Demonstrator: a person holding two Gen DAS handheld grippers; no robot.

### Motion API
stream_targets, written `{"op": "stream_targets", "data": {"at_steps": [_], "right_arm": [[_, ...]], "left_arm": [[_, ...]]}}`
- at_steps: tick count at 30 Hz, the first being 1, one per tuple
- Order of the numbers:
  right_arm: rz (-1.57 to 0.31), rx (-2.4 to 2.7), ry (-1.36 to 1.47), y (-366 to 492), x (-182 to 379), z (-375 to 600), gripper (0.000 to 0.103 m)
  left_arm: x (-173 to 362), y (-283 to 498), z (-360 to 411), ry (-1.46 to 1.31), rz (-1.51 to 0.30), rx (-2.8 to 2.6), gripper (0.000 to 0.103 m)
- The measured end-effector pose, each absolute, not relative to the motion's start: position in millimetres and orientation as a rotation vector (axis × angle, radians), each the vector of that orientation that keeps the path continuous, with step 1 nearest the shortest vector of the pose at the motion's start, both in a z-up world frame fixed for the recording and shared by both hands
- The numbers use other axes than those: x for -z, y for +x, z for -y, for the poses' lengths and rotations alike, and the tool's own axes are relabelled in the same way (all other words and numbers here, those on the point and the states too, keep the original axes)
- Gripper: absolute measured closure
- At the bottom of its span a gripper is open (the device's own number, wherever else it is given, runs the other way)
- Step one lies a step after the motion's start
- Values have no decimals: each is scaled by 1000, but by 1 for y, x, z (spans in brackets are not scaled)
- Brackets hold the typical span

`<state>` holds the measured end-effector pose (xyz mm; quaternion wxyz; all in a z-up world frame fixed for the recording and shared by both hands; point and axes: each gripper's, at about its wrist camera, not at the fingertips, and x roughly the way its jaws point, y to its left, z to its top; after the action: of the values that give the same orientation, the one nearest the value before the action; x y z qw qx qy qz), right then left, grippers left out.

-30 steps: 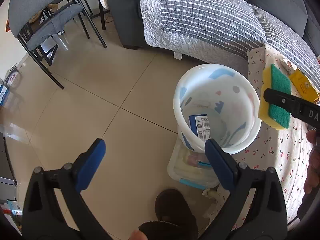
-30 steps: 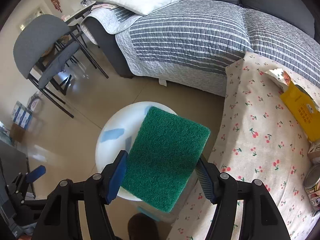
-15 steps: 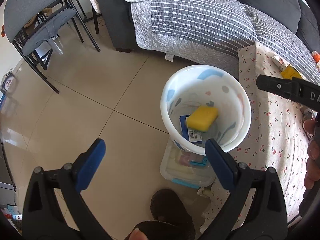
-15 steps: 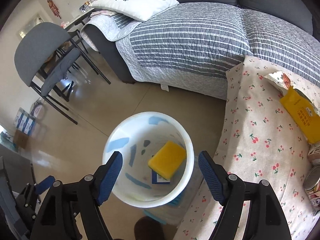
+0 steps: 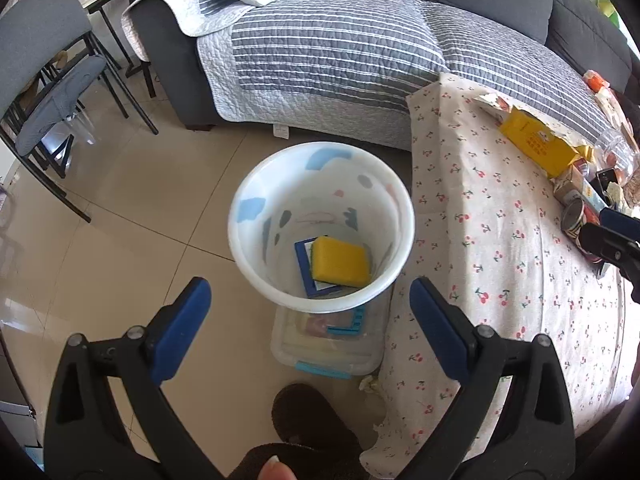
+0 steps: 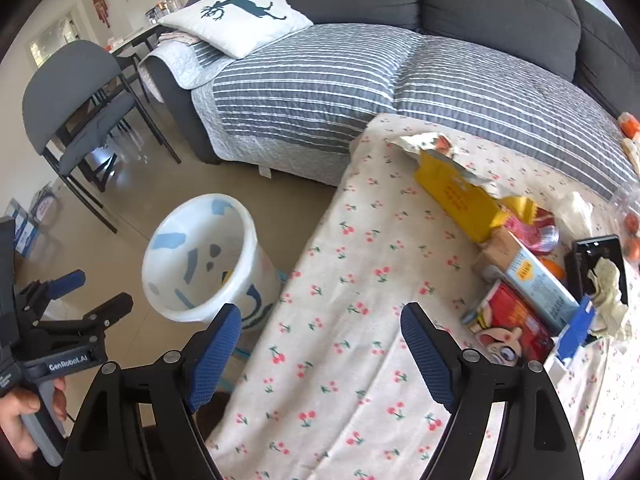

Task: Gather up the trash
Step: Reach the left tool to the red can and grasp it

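We see the yellow rectangular sponge (image 5: 340,262) lying flat at the bottom of the white plastic bin with blue patches (image 5: 320,156), its long axis running from ten to four o'clock, atop a blue-edged card (image 5: 306,276). Its yellow face is up, smooth and clean. The left gripper (image 5: 310,308) gapes wide over the bin, holding nothing. The right gripper (image 6: 320,340), also spread wide and empty, hangs over the cherry-print tablecloth (image 6: 360,256). From there only a yellow sliver, probably the sponge, shows inside the bin (image 6: 200,240), but that view reveals the torn yellow packet (image 6: 456,196) and red printed can (image 6: 504,320) at two o'clock.
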<state>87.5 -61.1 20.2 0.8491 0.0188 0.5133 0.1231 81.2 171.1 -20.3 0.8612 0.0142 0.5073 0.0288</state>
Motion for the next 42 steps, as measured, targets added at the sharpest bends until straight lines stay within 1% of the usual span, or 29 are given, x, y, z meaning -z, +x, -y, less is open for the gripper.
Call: {"op": "stream_targets", "data": {"at_steps": [9, 16, 21, 25, 31, 42], "right_arm": [[-1053, -47, 70, 61, -34, 175, 17], [-1097, 73, 181, 49, -25, 252, 17], [-1145, 120, 190, 37, -11, 292, 17], [-1149, 164, 216, 26, -7, 325, 17], [-1161, 215, 251, 13, -1, 357, 17], [-1180, 209, 274, 4, 3, 366, 17]], "left_arm": [[10, 83, -101, 94, -1058, 56, 4], [21, 94, -38, 153, -1094, 117, 4], [32, 99, 15, 212, -1117, 185, 4], [46, 101, 59, 244, -1125, 294, 4], [61, 100, 104, 316, -1065, 394, 4], [68, 112, 127, 254, -1044, 479, 4]]}}
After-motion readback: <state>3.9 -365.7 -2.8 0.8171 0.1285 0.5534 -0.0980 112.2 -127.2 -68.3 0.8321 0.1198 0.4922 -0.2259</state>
